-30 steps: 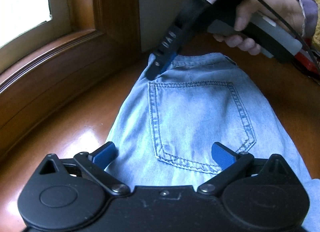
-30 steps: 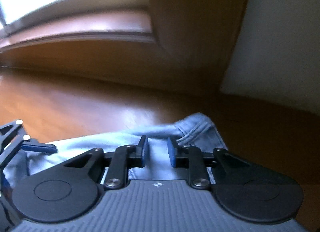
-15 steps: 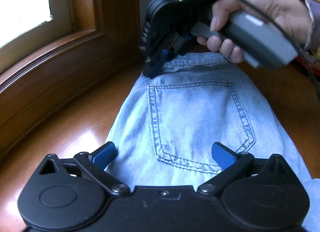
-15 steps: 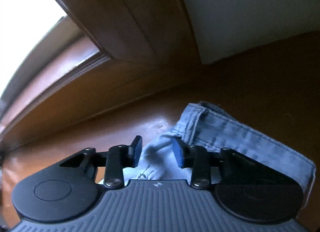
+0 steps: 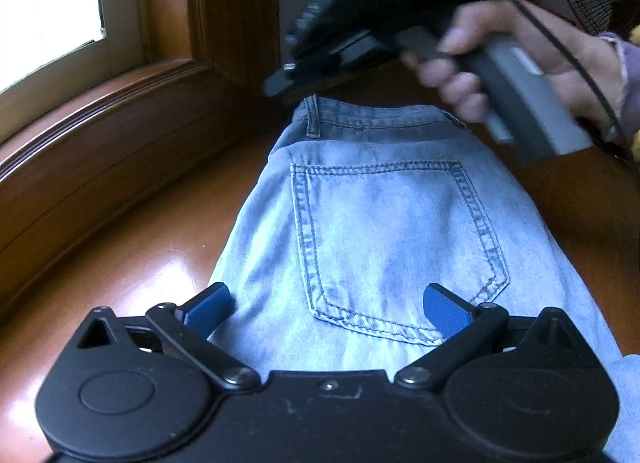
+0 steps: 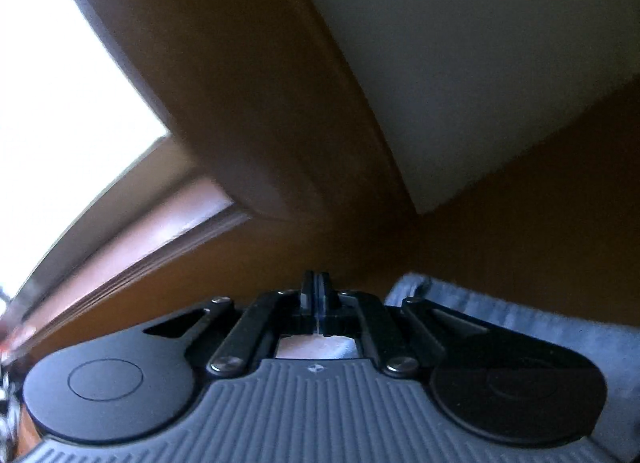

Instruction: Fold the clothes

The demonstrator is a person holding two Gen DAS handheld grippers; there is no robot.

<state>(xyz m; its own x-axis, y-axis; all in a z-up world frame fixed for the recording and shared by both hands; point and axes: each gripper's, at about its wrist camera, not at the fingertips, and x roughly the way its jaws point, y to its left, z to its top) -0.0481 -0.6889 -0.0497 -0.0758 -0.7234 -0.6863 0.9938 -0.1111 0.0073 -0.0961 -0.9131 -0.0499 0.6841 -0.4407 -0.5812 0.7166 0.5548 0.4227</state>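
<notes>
Left wrist view: low and close over the jeans [image 5: 384, 223], facing along them toward the waistband and window frame [image 5: 224, 11] — right gripper [image 5: 276, 85] ahead.
Right wrist view: rolled, just above the waistband, facing frame and wall.
Shared: jeans' waistband — window frame.

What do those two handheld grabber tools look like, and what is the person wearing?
The left gripper is black, with round housings, linkage bars and blue pads. The right gripper has a black head, a ribbed grey body seen in its own view, a grey handle, a white label and a thin black cable. The right hand emerges from a purplish sleeve.
</notes>
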